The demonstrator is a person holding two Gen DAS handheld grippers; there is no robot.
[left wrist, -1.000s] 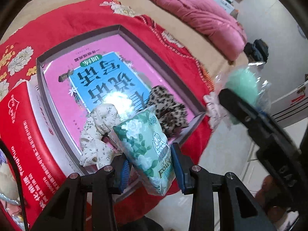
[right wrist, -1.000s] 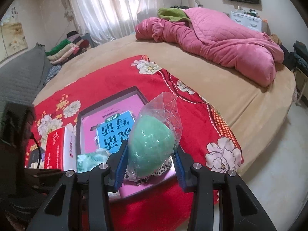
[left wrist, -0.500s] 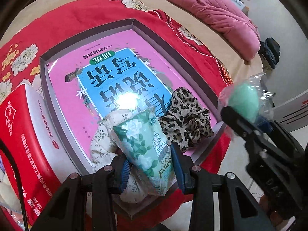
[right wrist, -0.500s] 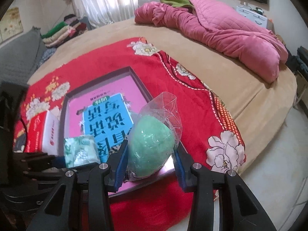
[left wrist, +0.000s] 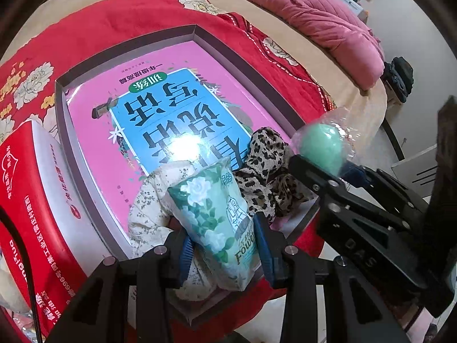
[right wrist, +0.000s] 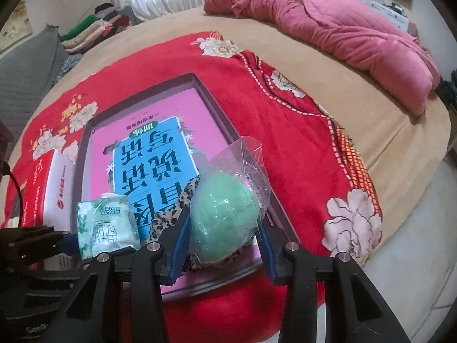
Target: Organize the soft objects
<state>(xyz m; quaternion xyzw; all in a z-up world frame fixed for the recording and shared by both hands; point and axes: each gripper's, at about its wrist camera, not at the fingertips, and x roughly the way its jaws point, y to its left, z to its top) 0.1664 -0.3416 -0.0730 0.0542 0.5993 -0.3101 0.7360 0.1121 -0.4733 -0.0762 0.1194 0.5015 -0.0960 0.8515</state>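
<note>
My left gripper (left wrist: 224,245) is shut on a green floral tissue pack (left wrist: 217,217), held over the near end of a grey-rimmed box (left wrist: 200,33) with a pink and blue book lining it. Under the pack lie a cream floral cloth (left wrist: 148,208) and a leopard-print cloth (left wrist: 265,177). My right gripper (right wrist: 222,243) is shut on a green sponge in a clear bag (right wrist: 225,217), above the box's near right corner. In the right wrist view the tissue pack (right wrist: 107,225) and the left gripper (right wrist: 67,241) show at the left; the box rim (right wrist: 217,108) runs behind.
A red and white carton (left wrist: 31,200) stands left of the box on a red flowered blanket (right wrist: 300,131). Beyond it a pink quilt (right wrist: 342,28) lies on the tan bed. The bed edge and pale floor (right wrist: 414,243) are at the right.
The right gripper with the bagged sponge has come down toward the box's near right corner. The box looms larger in both views; the left gripper keeps its hold over the cloths.
</note>
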